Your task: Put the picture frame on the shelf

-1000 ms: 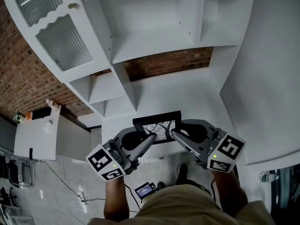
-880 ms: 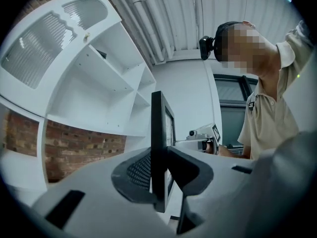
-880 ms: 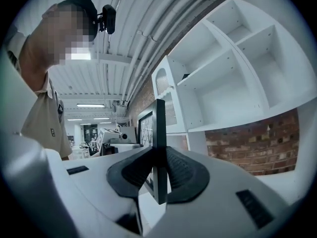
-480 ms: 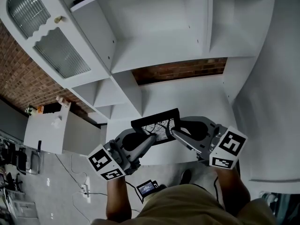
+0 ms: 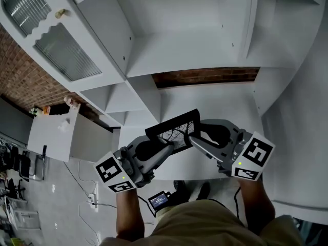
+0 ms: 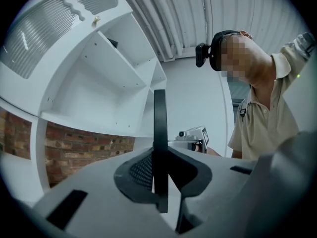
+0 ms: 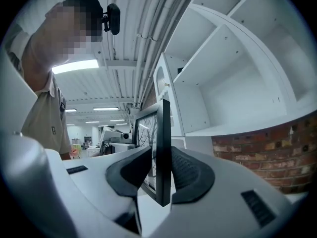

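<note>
The black picture frame (image 5: 173, 128), with a bare-tree print, hangs tilted above the white counter (image 5: 215, 104) of the shelf unit, its right end higher. My left gripper (image 5: 165, 150) grips its lower left edge and its jaws are closing on it. My right gripper (image 5: 193, 137) holds the right edge; its jaws are opening, pads still against the frame. In the left gripper view the frame (image 6: 160, 128) stands edge-on between the pads. In the right gripper view the frame (image 7: 162, 148) stands likewise, print side left. Open shelf bays (image 5: 179, 45) lie above.
A cabinet door with ribbed glass (image 5: 56, 42) hangs at upper left beside a brick wall (image 5: 18, 86). A low white cabinet (image 5: 54, 137) stands left. Cables and a power strip (image 5: 92, 202) and a small screen device (image 5: 159, 200) lie on the floor.
The frame has risen a little and tipped, its right end now higher than its left. Both grippers have stayed on it. The shelf unit fills more of the head view.
</note>
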`<state>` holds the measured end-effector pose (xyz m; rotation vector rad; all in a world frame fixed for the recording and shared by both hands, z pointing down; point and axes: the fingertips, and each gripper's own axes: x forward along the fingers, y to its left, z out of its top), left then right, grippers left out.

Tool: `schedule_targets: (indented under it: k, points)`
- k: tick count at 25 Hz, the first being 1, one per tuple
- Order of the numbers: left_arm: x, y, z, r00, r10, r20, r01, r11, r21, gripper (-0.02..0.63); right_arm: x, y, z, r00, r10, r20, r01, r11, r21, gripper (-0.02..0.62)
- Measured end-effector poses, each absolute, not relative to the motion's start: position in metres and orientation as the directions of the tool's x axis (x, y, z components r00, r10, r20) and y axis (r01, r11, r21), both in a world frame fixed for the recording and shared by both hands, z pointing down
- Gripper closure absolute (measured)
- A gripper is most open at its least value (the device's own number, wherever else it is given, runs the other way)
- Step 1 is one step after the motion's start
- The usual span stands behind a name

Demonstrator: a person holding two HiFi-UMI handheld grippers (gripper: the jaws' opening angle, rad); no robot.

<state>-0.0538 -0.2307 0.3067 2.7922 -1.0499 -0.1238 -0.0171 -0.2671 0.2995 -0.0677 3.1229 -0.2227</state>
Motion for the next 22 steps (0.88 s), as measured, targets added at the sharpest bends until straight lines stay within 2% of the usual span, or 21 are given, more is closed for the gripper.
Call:
schedule_targets:
  k: [4,7,13,22]
  points:
    - [-0.088,-0.251,0.309,0.796,-0.603,-0.053,-0.585,-0.788,0.191,0.554,-0.056,-0.289,0.303,-0.994,-0.101,0.033,-0.104,0.986,-0.127,0.480]
    - [-0.097,-0.260,0.304,0.811,-0.580,-0.079,-0.558,-0.807,0.192,0.555,-0.061,-0.296,0.300,-0.986,-0.160,0.054,-0.165,0.980,-0.115,0.477]
    - [-0.111,-0.274,0.302,0.788,-0.605,-0.118,-0.587,-0.795,0.154,0.554,-0.064,-0.296,0.296,-0.961,-0.273,0.040,-0.275,0.955,-0.112,0.509]
    - [-0.173,-0.309,0.299,0.738,-0.657,-0.156,-0.656,-0.752,0.062,0.507,-0.119,-0.324,0.290,-0.931,-0.363,0.039,-0.365,0.927,-0.087,0.515]
